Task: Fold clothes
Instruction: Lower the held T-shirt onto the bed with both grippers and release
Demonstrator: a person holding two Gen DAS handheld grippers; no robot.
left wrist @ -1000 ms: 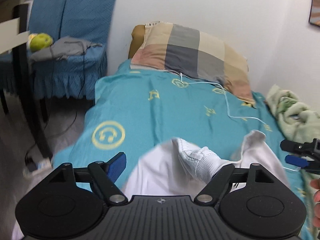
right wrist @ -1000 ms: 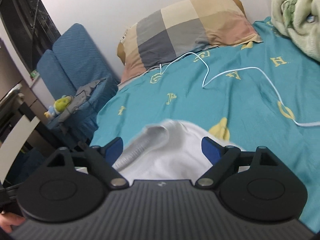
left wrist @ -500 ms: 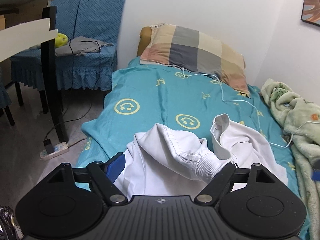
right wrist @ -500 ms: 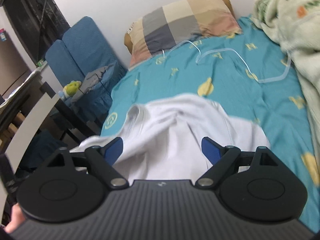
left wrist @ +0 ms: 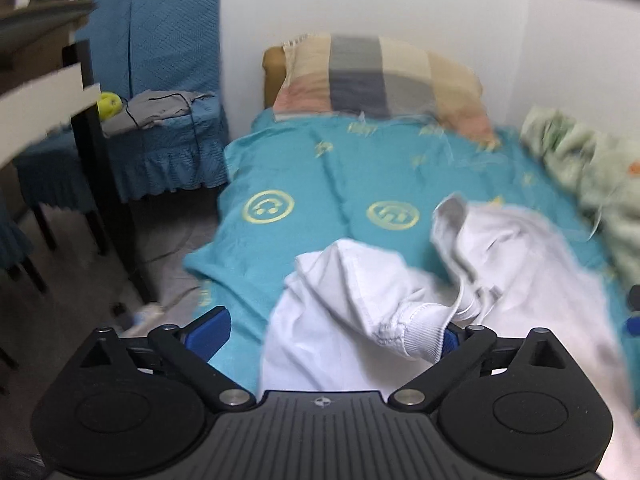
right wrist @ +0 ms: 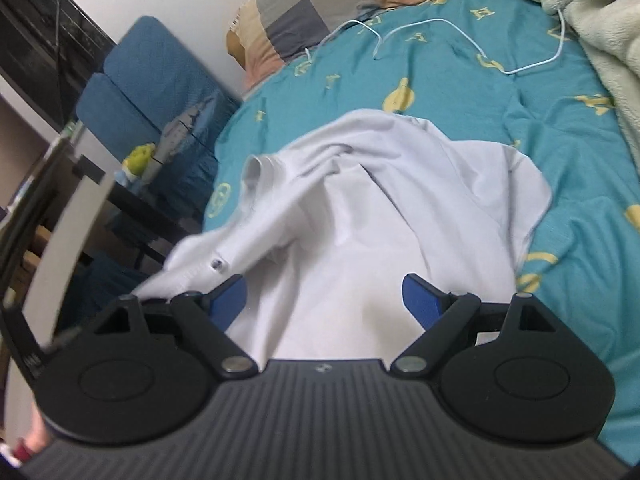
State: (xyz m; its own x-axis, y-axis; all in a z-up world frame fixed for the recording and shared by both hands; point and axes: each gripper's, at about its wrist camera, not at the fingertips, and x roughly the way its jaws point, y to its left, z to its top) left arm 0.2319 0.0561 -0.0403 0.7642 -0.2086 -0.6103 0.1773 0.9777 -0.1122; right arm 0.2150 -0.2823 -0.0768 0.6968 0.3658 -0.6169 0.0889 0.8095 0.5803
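Here, a white shirt (right wrist: 360,208) lies rumpled on the near part of a bed covered by a teal sheet (right wrist: 500,92), its collar standing up and one ribbed cuff bunched toward the left side. The left gripper (left wrist: 332,332) hovers low over that cuff (left wrist: 416,332); its jaws are opening, the cuff draped against the right blue pad while the left pad stands clear of the cloth, so nothing is pinched. The right gripper (right wrist: 326,300) has its jaws spread wide above the shirt's body, gripping nothing. A plaid pillow (right wrist: 340,4), a white cable (right wrist: 440,28) and a pale green blanket (right wrist: 592,28) lie farther up the bed. The folding seems barely begun: the garment still needs spreading flat. Next, each gripper probably needs a firm pinch on an edge or shoulder before pulling the cloth smooth.
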